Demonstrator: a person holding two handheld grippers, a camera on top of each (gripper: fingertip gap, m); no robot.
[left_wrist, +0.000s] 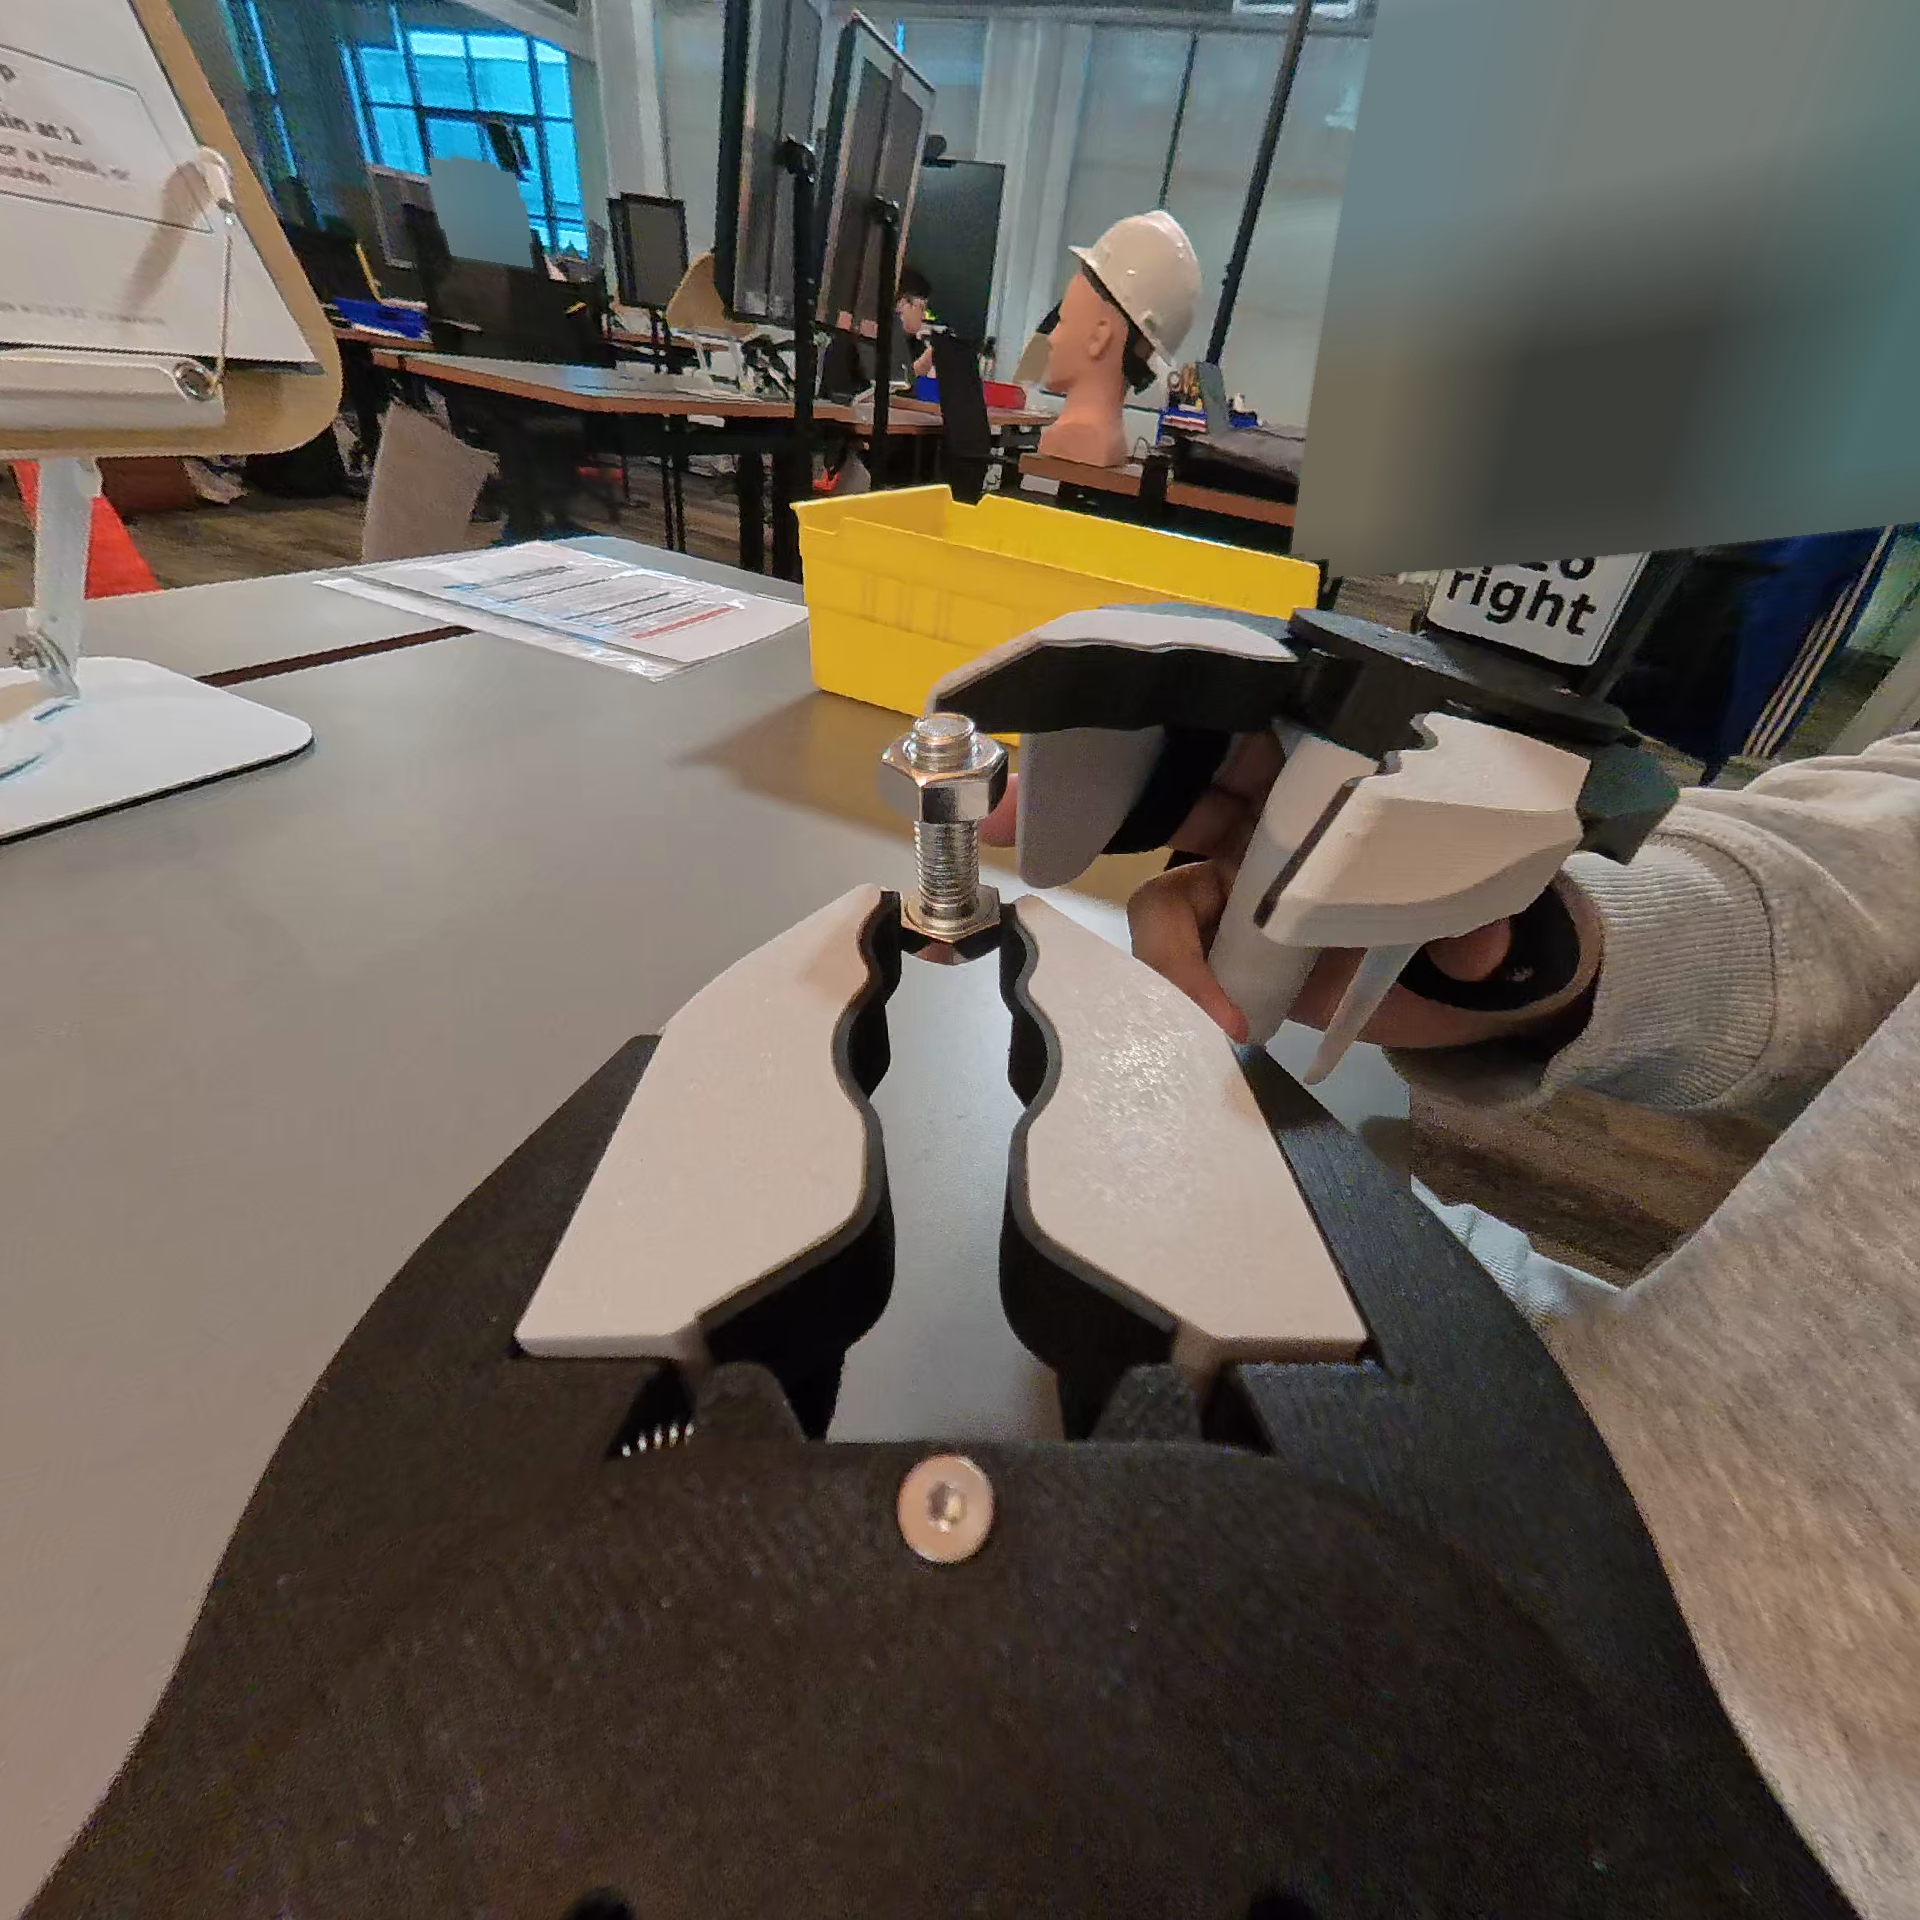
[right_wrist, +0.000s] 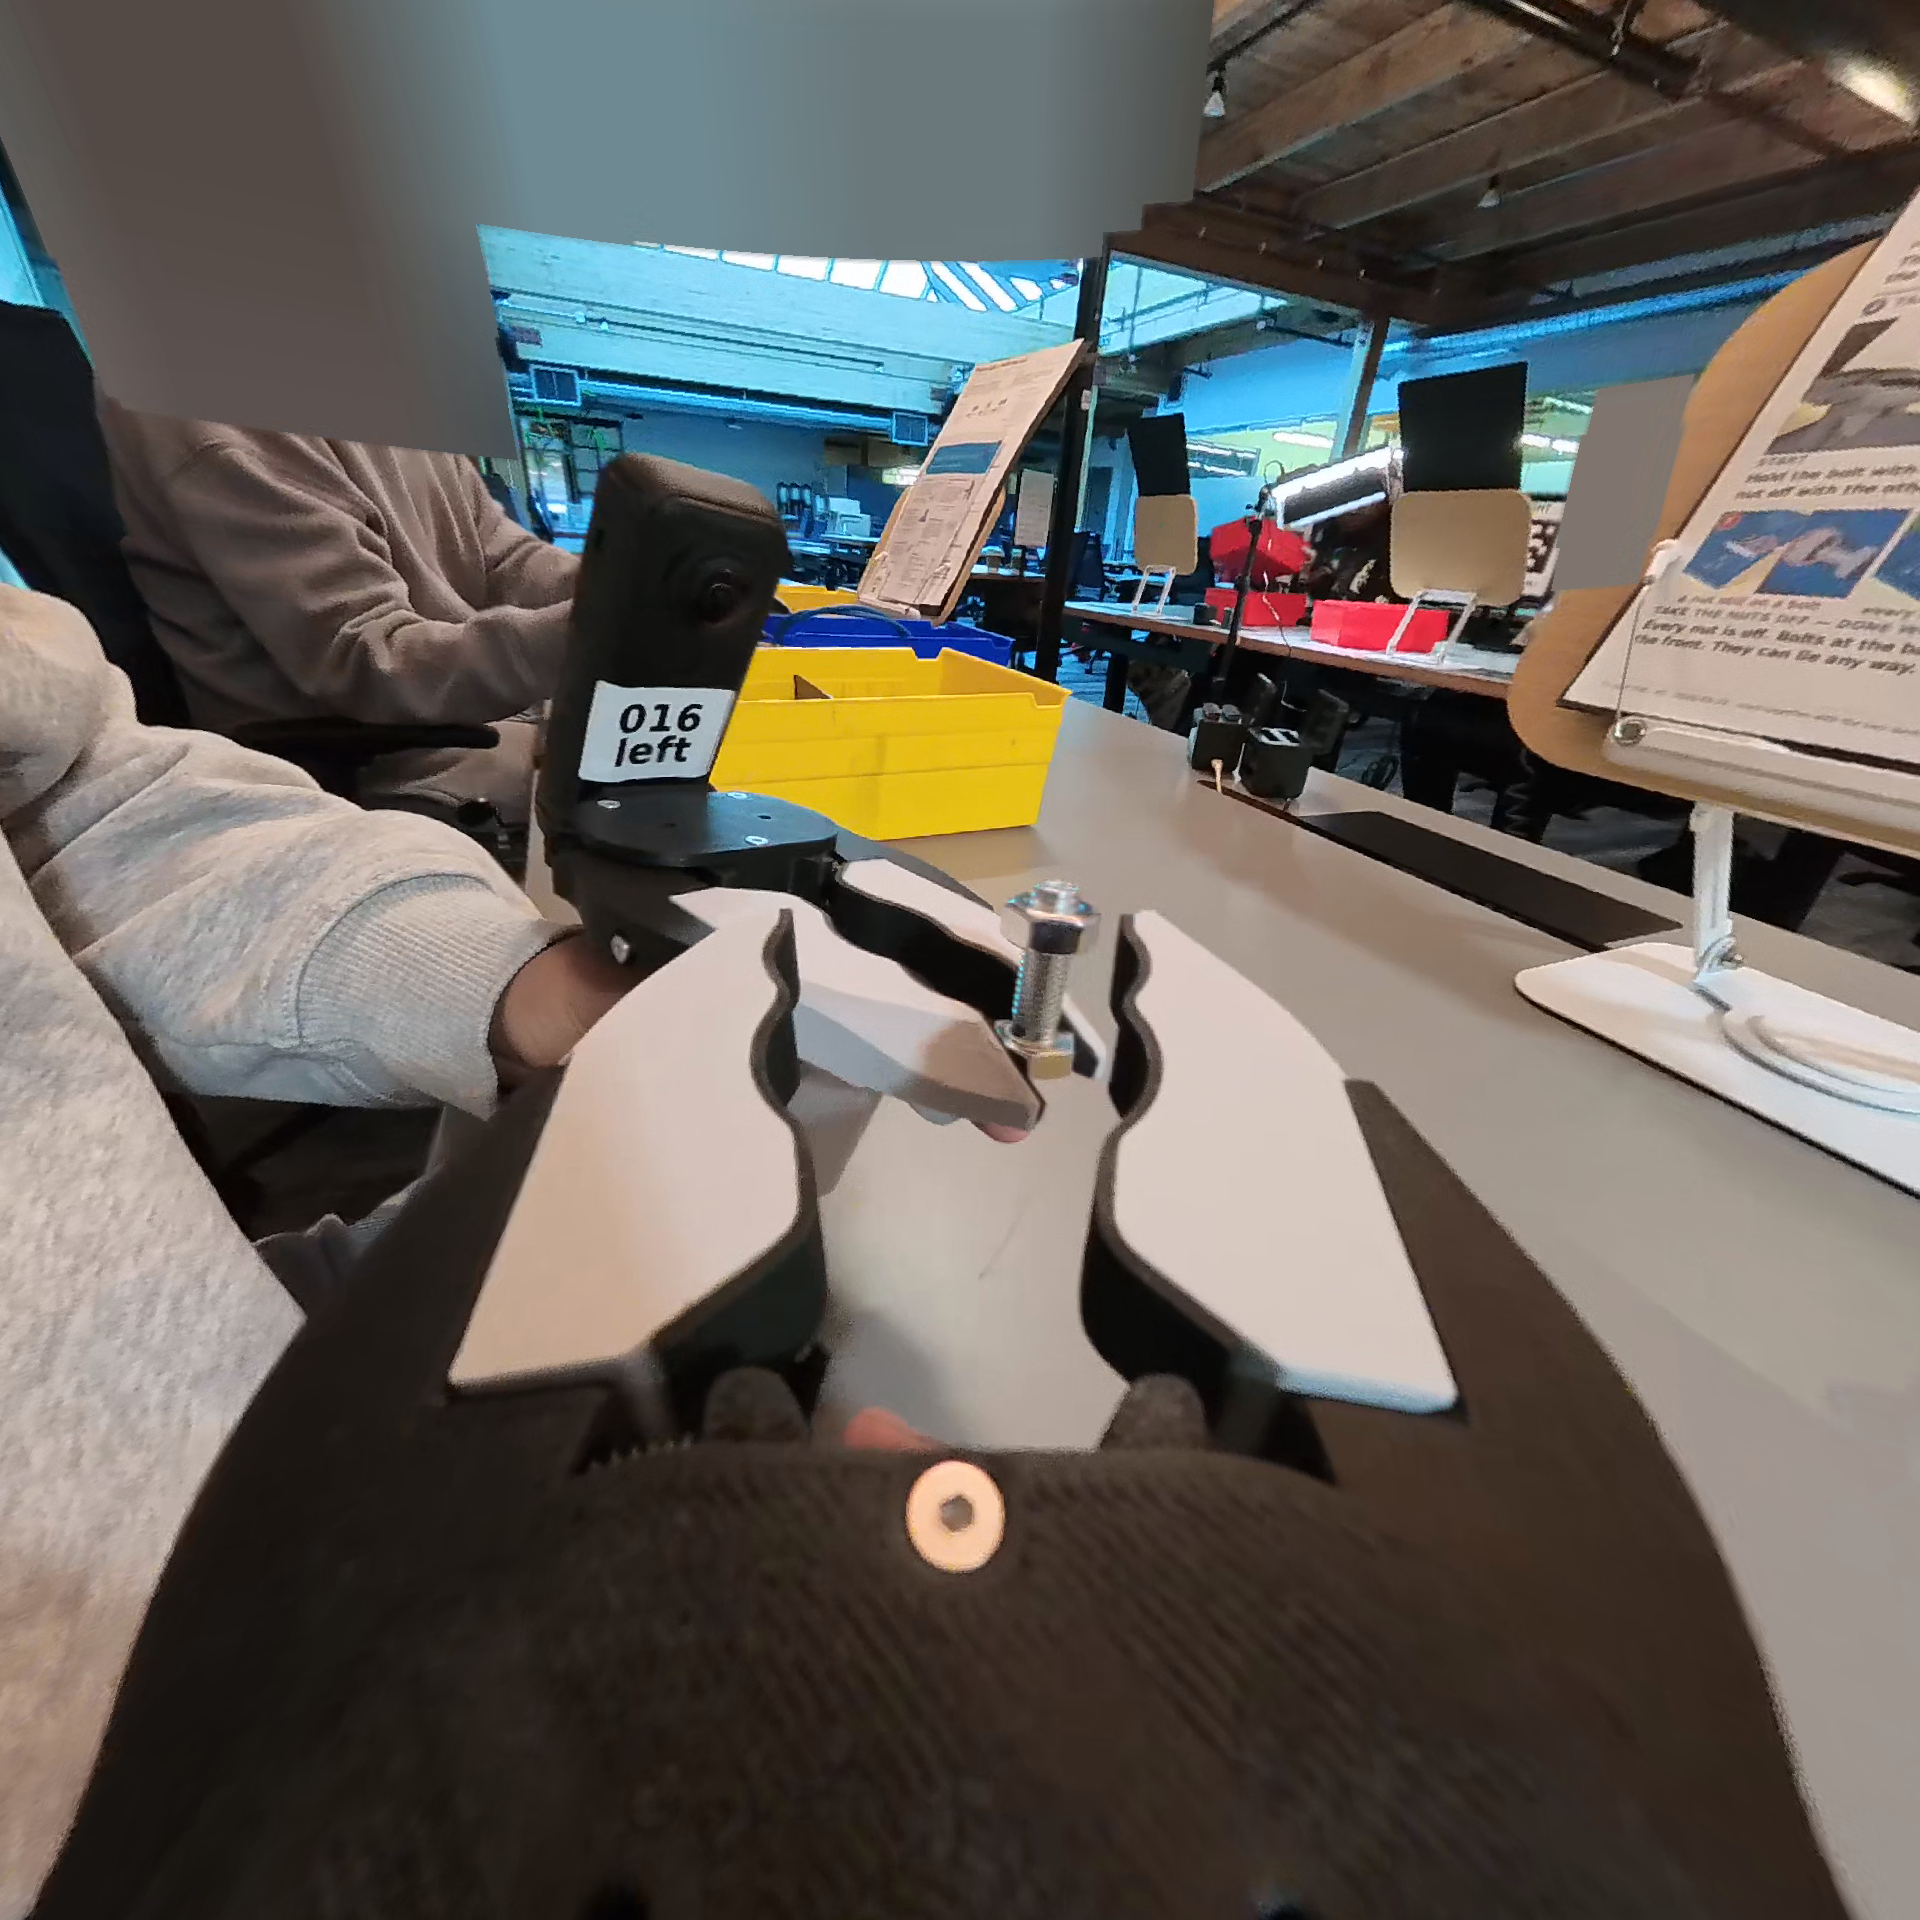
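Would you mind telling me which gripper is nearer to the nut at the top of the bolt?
Right. The right gripper is open around the nut; the left gripper holds the bolt by its head, below.

A silver bolt (left_wrist: 943, 844) stands upright, head down, a hex nut (left_wrist: 943, 777) near its top.

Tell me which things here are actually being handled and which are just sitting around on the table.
In hand:
- bolt, upright, its head clamped in the left tool
- nut near the bolt's top
- right tool, open, either side of the nut

Lying about:
- yellow bin
- laminated sheet
- instruction stand
- grey table
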